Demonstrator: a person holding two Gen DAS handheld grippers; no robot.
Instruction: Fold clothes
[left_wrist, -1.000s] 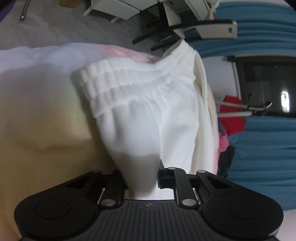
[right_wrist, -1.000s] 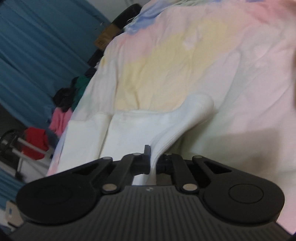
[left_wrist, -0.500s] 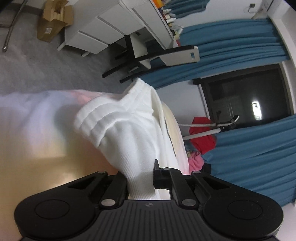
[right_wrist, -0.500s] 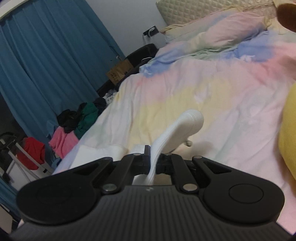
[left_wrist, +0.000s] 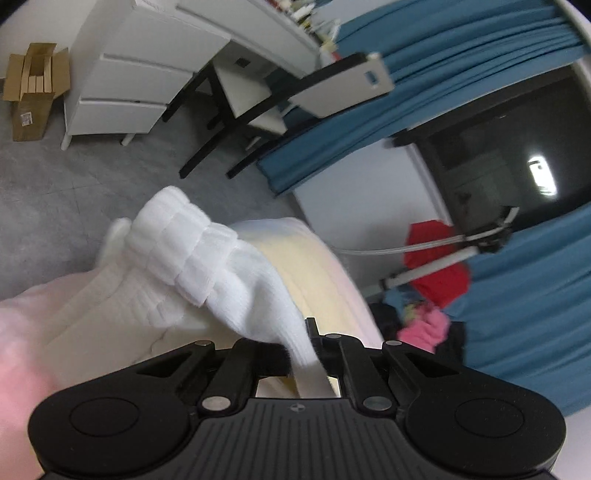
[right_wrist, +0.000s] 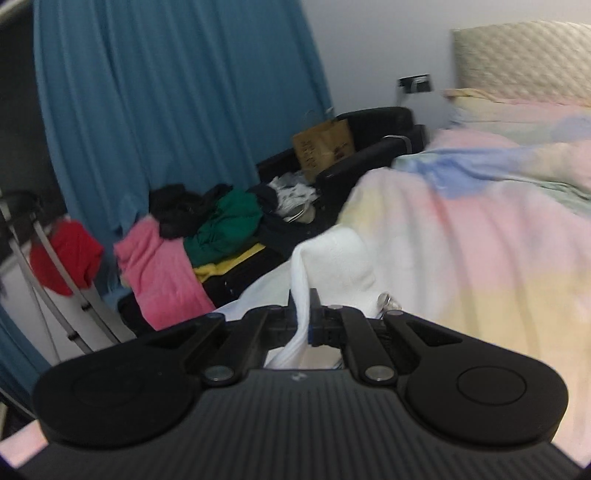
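Observation:
A white ribbed garment (left_wrist: 221, 269) with a bunched elastic waistband hangs lifted over the bed. My left gripper (left_wrist: 299, 343) is shut on one part of it, and the cloth runs up and left from the jaws. In the right wrist view my right gripper (right_wrist: 304, 314) is shut on another fold of the same white garment (right_wrist: 332, 258), which stands up just past the fingers. The pastel bedspread (right_wrist: 480, 240) lies beneath and to the right.
A pile of pink, green and black clothes (right_wrist: 207, 229) lies beside the bed by the blue curtain (right_wrist: 166, 92). A black armchair (right_wrist: 369, 147) holds a cardboard piece. White drawers (left_wrist: 122, 85), a chair (left_wrist: 295, 92) and a drying rack with a red garment (left_wrist: 439, 266) stand beyond the bed.
Both grippers rose with the white garment, lifting it off the bedspread. The views swung up from the bed to the room, and the garment bunched tighter near the jaws.

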